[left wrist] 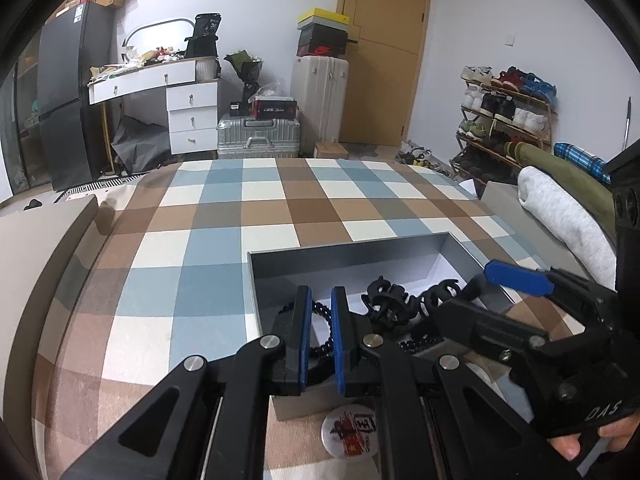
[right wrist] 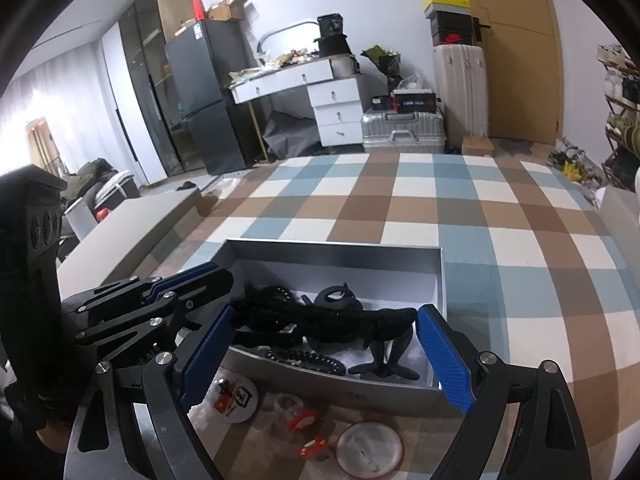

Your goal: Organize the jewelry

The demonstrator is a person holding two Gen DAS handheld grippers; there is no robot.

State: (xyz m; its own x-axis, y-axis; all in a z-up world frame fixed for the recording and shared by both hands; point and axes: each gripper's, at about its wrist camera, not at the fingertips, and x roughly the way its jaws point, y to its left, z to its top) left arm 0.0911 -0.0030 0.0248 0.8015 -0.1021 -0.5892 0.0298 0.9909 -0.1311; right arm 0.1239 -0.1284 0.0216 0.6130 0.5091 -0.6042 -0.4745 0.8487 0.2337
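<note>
Two claws over grey box (right wrist: 438, 276), left claw (left wrist: 321, 320) pinching black bead string (left wrist: 325, 342), right claw (right wrist: 326, 354) spread wide.

- Pale white walls (left wrist: 260, 8) enclosed the room, with a tall tan wooden door (left wrist: 384, 52) at the back.
- A white drawer desk (left wrist: 188, 112) stood cluttered beside a dark grey fridge (left wrist: 68, 92).
- A ribbed silver metal suitcase (left wrist: 258, 138) sat on the floor.
- A wooden shoe rack (left wrist: 504, 120) lined the right wall.
- A blue, brown and white checked cover (left wrist: 240, 208) filled the foreground.
</note>
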